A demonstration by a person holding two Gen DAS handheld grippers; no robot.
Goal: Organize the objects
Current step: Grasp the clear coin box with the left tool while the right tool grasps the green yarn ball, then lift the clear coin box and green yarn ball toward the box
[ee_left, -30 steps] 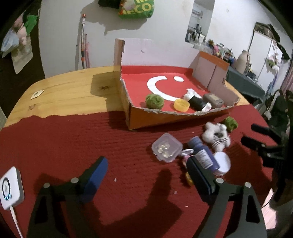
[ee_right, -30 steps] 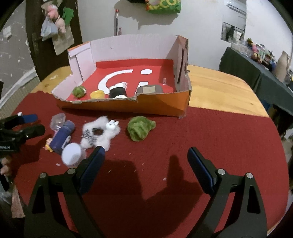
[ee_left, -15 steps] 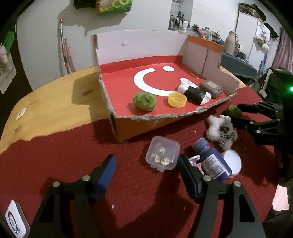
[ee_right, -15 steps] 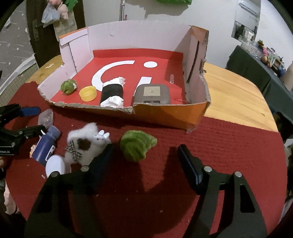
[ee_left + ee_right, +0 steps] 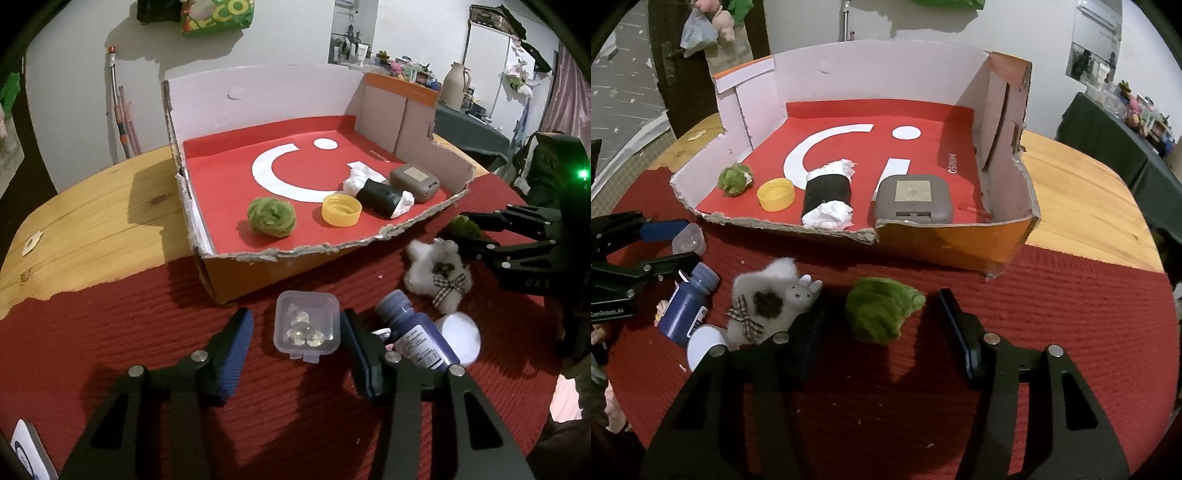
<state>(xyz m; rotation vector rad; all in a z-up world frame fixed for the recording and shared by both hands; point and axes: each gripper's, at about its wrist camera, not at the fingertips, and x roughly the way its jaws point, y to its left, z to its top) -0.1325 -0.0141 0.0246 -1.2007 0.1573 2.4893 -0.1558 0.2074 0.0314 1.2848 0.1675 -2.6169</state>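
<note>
My left gripper (image 5: 295,341) is closing around the clear plastic case (image 5: 306,325), pads not yet touching; it could skid. My right gripper (image 5: 882,321) is closing on the green yarn ball (image 5: 882,308) (soft, may squash out) before the cardboard box (image 5: 945,240).

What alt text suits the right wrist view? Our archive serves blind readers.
The right gripper has its jaws closing around a fuzzy green yarn clump on a red ribbed cloth, not yet pressing it. Behind stands a torn orange cardboard box holding a yellow plastic cap.
</note>
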